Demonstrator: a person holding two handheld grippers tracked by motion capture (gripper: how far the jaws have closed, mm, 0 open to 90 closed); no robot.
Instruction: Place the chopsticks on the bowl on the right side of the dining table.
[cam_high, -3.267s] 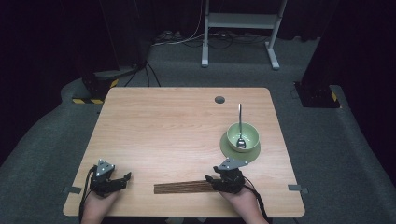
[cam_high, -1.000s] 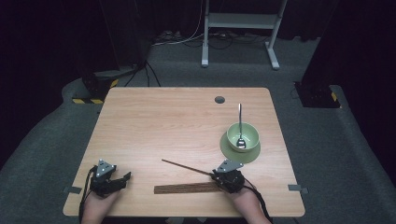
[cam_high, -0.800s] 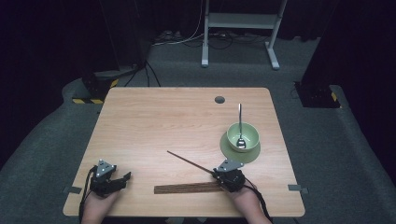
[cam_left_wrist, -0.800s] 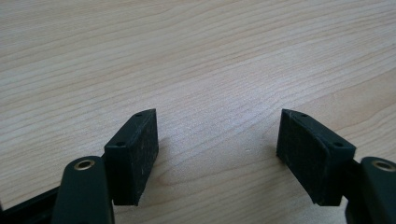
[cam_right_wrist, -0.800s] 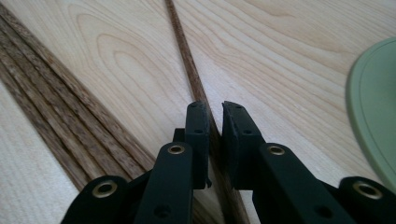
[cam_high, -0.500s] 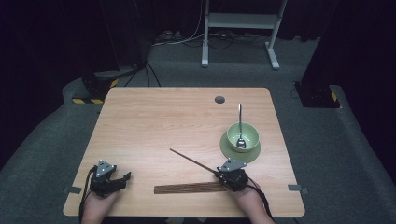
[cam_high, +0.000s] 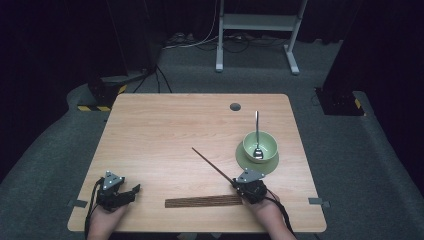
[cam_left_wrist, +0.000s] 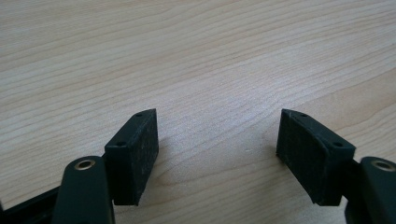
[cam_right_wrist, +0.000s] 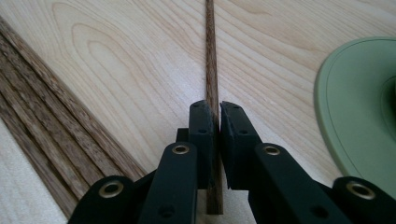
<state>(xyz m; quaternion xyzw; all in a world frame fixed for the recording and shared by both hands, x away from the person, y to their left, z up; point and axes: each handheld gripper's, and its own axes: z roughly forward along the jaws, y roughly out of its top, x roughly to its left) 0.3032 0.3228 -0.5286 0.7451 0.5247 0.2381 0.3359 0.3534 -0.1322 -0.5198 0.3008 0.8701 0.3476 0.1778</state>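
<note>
Right gripper pinches a chopstick beside the plate; left gripper gapes empty near the table's front-left edge, bare wood ahead.

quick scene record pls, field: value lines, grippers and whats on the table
left gripper: open, jaws wide apart over bare wood, near the table's front left
right gripper: shut on a single chopstick that points away toward the table's middle
chopstick bundle: lying flat along the front edge, beside the right gripper
bowl: green, on a green saucer, right side of the table
spoon: metal, resting in the bowl, handle pointing to the far edge
table: light wood
</note>
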